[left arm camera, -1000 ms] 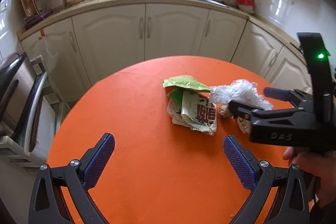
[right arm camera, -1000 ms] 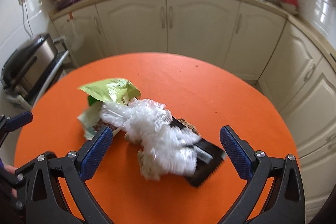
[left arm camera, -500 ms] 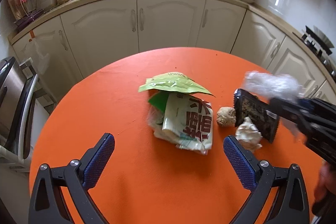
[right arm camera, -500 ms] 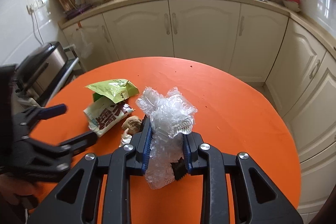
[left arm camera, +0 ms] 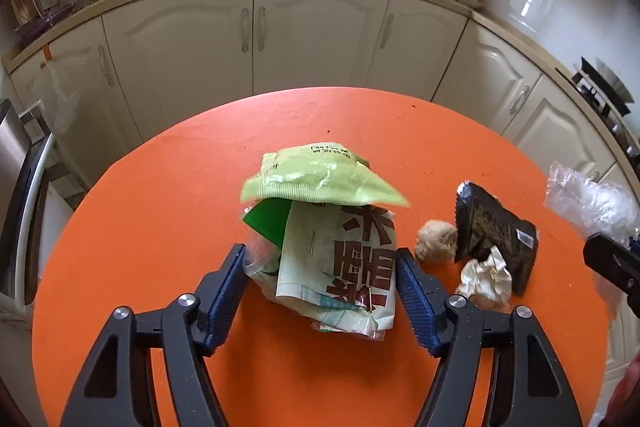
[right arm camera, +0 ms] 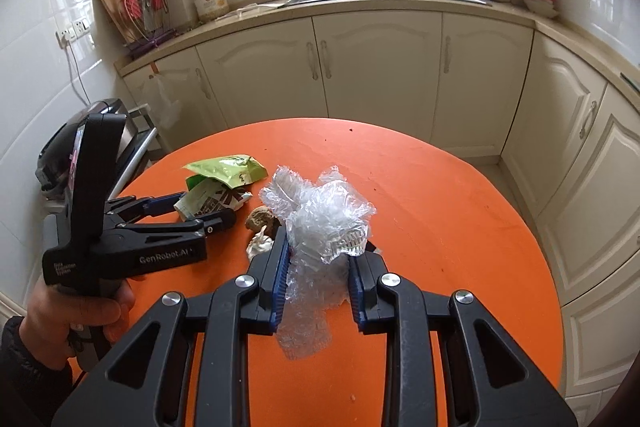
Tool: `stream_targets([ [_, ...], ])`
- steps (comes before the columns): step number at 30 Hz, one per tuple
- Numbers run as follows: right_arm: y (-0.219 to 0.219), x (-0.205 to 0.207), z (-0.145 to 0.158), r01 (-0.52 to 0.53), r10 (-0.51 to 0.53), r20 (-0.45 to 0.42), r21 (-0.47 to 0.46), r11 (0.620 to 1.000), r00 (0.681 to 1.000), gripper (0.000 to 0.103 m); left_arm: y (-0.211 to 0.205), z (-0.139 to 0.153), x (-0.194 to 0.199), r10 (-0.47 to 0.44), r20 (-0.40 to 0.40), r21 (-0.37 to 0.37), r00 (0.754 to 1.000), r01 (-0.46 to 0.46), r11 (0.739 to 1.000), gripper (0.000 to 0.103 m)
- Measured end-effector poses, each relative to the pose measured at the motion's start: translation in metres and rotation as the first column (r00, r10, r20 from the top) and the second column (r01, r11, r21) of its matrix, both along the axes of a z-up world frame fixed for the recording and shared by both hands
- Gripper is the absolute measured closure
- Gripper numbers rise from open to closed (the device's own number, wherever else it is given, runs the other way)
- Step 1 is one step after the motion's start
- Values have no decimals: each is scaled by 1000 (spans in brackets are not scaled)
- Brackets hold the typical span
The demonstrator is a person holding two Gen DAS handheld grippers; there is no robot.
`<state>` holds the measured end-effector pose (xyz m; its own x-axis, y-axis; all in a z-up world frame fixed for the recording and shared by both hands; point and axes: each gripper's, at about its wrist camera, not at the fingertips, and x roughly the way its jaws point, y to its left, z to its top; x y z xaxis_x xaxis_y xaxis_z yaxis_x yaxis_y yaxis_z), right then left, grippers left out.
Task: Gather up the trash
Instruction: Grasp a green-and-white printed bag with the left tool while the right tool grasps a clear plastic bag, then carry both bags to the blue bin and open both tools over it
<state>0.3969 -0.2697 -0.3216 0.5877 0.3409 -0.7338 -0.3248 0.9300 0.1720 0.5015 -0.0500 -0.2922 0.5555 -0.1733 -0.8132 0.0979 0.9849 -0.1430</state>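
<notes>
A round table (left arm camera: pixel 160 211) with an orange top is carrying the trash. Lying on it near the middle is a white paper bag (left arm camera: pixel 340 259) with large dark-red characters, and a light green wrapper (left arm camera: pixel 316 179) is resting over the bag's far end like a lid. Just to the right of the bag, a brownish crumpled ball (left arm camera: pixel 436 247) is sitting on the orange surface, touching a black foil packet (left arm camera: pixel 492 231) lying beside it. A crumpled white tissue (left arm camera: pixel 486 281) is lying against the packet's near edge. A few small dark crumbs (right arm camera: pixel 352 128) are dotting the far part of the tabletop.
</notes>
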Motion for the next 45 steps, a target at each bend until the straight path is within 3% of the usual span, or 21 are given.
stream_targets([
  [10, -18, -45, 23, 40, -40, 28, 21, 999, 999, 77, 11, 9, -27, 28, 52, -1, 998, -28, 1000, 36],
  [21, -31, -108, 60, 69, -73, 97, 38, 997, 993, 77, -15, 54, -85, -19, 173, -23, 985, 23, 999, 36],
  [29, -52, -149, 97, 97, -105, 179, 54, 994, 978, 77, -56, 89, -144, -81, 285, -25, 955, 92, 995, 36],
  [37, -85, -190, 128, 161, -175, 256, 77, 984, 951, 77, -58, 101, -241, -142, 365, -10, 920, 157, 988, 36],
  [40, -103, -206, 138, 200, -214, 277, 78, 977, 937, 77, -62, 111, -283, -175, 390, -14, 904, 196, 980, 36],
  [45, -148, -236, 142, 303, -312, 286, 78, 950, 906, 77, -84, 120, -307, -256, 413, -38, 874, 297, 954, 36],
])
